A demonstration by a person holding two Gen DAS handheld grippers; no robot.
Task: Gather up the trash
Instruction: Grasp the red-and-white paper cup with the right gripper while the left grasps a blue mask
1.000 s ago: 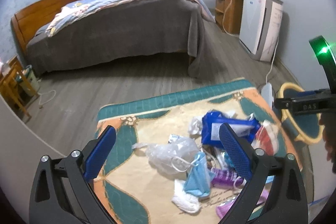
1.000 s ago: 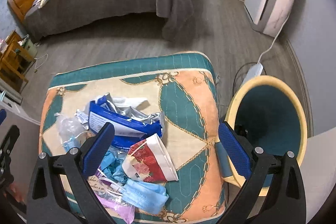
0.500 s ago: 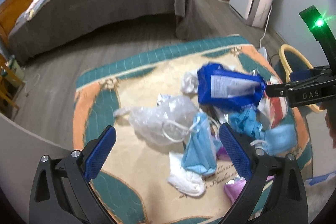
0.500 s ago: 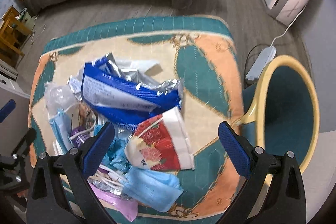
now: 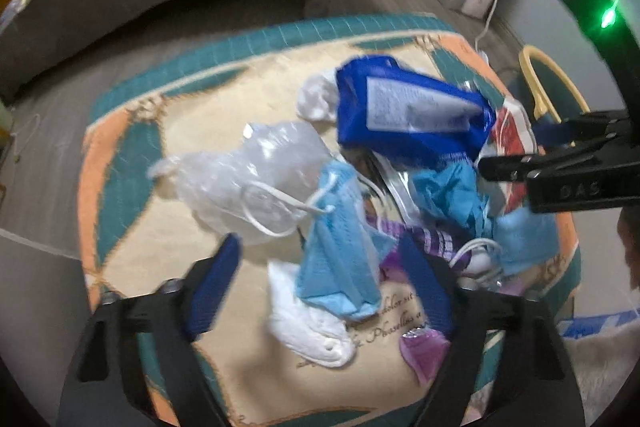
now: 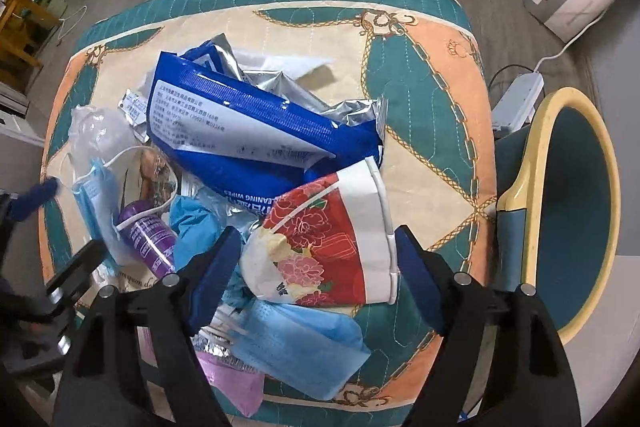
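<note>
A heap of trash lies on the desk [image 6: 436,75], which is covered by a quilted teal, peach and cream cloth, toward its near-left part. The right hand-held gripper [image 6: 318,259] points down over a crushed red floral paper cup with a white rim [image 6: 332,247]; its jaws are closing with the cup between them, the blue pads [image 6: 216,267] not yet pressing. The left hand-held gripper [image 5: 316,275] also closes, straddling a light-blue pleated face mask [image 5: 340,247] above a crumpled white tissue [image 5: 308,323], nothing gripped yet. Behind lie a blue foil wipes packet [image 6: 248,131], a clear crumpled plastic bag [image 5: 248,171] and a purple small bottle [image 6: 148,231].

To do this well, I would centre the right pads across the cup's flattened body, not its stiff rim, and squeeze gently, since it will likely buckle. On the left, pinch the mask's folded cloth rather than an ear loop, which could drag neighbouring scraps. The yellow-rimmed teal bin [image 6: 576,195] stands just beside the desk's right edge, seemingly the drop point.
</note>
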